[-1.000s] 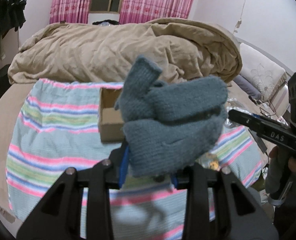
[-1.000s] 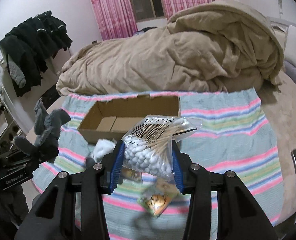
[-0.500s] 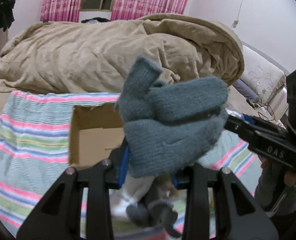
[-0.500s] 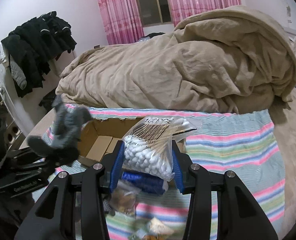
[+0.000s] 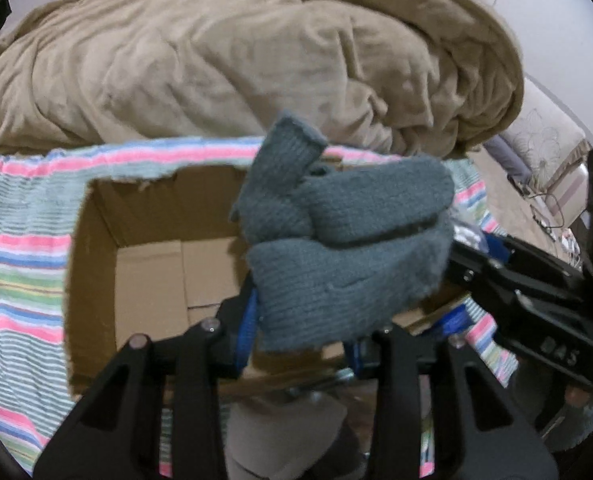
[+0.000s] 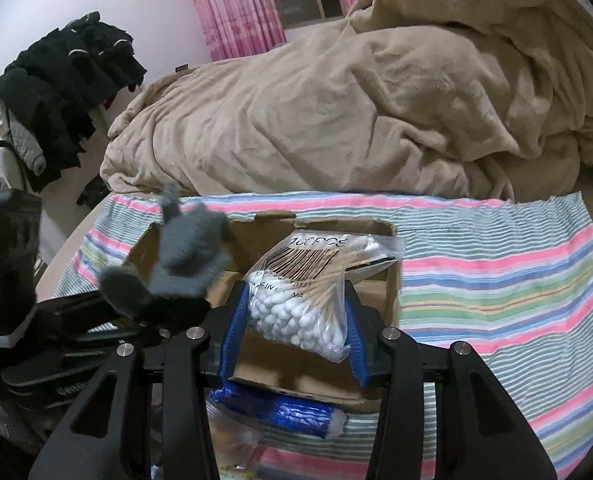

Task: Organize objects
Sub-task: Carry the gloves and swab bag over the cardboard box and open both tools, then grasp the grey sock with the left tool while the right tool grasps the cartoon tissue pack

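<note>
My left gripper point(image 5: 298, 336) is shut on a pair of grey knit gloves point(image 5: 348, 248) and holds them above the open cardboard box point(image 5: 96, 280). It also shows in the right wrist view point(image 6: 164, 300) with the gloves point(image 6: 188, 256) at the box's left side. My right gripper point(image 6: 290, 332) is shut on a clear bag of cotton swabs point(image 6: 312, 292) and holds it over the near part of the box point(image 6: 380, 276). The right gripper's body point(image 5: 528, 296) crosses the right of the left wrist view.
The box stands on a striped cloth point(image 6: 496, 272) on a bed. A rumpled beige duvet point(image 6: 356, 100) lies behind it. A blue packet point(image 6: 292, 412) and other small packets lie on the cloth in front of the box. Dark clothes point(image 6: 64, 80) hang at left.
Both grippers have moved forward toward the box with their loads. The gloves and the swab bag now hang over the box instead of short of it.
</note>
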### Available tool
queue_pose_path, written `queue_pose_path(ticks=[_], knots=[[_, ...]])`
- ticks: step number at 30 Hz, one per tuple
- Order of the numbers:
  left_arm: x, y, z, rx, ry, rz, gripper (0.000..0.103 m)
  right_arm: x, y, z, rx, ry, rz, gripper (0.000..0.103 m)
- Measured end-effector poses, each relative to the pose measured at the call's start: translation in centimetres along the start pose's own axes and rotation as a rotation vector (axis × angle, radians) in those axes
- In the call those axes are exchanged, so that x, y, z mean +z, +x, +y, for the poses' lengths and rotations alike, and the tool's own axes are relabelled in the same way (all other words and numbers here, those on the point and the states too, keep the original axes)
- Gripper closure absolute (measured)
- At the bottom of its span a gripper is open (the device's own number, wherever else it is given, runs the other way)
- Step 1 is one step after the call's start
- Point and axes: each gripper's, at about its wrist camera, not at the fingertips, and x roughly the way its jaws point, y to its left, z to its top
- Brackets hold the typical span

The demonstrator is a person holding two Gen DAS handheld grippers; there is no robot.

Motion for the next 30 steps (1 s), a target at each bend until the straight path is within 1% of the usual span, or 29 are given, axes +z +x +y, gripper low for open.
queue_pose_path(ticks=[3,4,5,6,8,9,11,18,21,30], knots=[[0.0,0.3,0.3,0.013,-0.020,0.009,0.058,-0.2,0.5,0.4,-0.005,-0.028,0.005,0.055],[0.1,0.1,0.5,0.020,-0.031,0.002,0.044,-0.3,0.7,0.5,-0.013,-0.033,0.006,0.055],[0.0,-0.1,0.7,0.029,-0.040,-0.003,0.037,-0.4,0.8,0.4,-0.021,-0.032,0.009,0.054],[0.1,-0.3,0.9,0.034,-0.050,-0.008,0.035,-0.3,0.8,0.2,-0.020,-0.028,0.010,0.052],[0.1,-1.0,1.3,0.022,-0.064,-0.017,0.033,-0.3,0.4,0.0,-0.027,-0.019,-0.003,0.035],[0.1,-1.4,1.3,0.026,-0.063,-0.023,0.033,-0.3,0.0,0.0,-0.032,-0.020,-0.014,0.032],[0.0,-2.5,1.2,0.035,-0.059,-0.037,0.033,-0.2,-0.8,0.0,-0.036,-0.019,-0.029,0.031],[-0.9,-6.9,0.5,0.029,-0.057,-0.092,0.032,-0.4,-3.8,0.9,-0.052,-0.029,-0.053,0.031],[-1.7,-9.0,0.3,0.028,-0.059,-0.114,0.027,-0.6,-5.4,1.5,-0.057,-0.026,-0.065,0.031],[-4.6,-14.1,-0.2,0.017,-0.072,-0.149,0.026,-2.3,-10.0,3.0,-0.075,-0.021,-0.084,0.031]])
